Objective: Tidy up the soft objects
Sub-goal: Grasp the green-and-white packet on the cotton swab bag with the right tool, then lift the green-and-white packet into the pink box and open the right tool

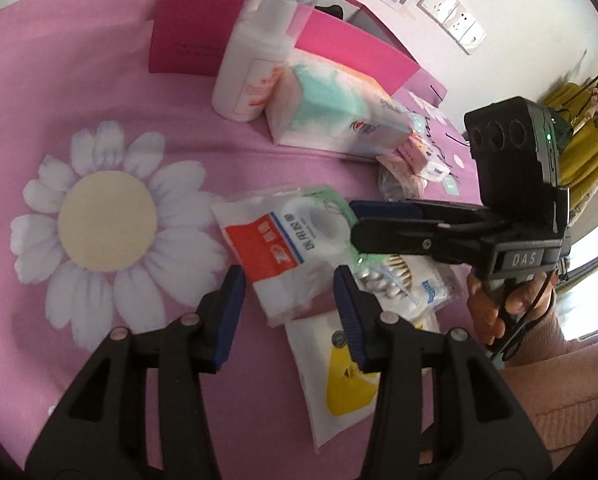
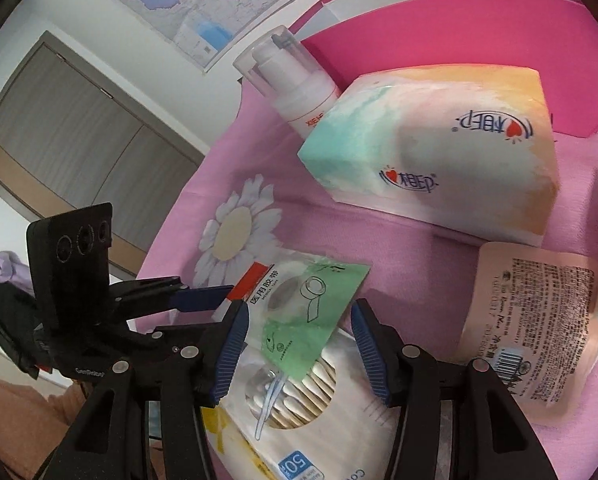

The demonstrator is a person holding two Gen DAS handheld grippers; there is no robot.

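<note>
A medical tape packet (image 1: 283, 236) with a red, white and green label lies on the pink flowered cloth (image 1: 99, 120). My left gripper (image 1: 289, 304) is open, its fingers either side of the packet's near end. My right gripper (image 2: 297, 340) is open over the packet's green end (image 2: 311, 308) and a cotton swab pack (image 2: 299, 392); it shows from the side in the left wrist view (image 1: 357, 220). A pastel tissue pack (image 2: 439, 148) and a white pump bottle (image 2: 291, 80) lie behind. A yellow-and-white pouch (image 1: 339, 372) lies under my left gripper's right finger.
A magenta open box (image 1: 203, 36) stands at the back of the cloth. A peach refill pouch (image 2: 539, 320) lies at the right. Small pink packets (image 1: 411, 156) lie beyond the tissue pack. A wall map and sockets are behind.
</note>
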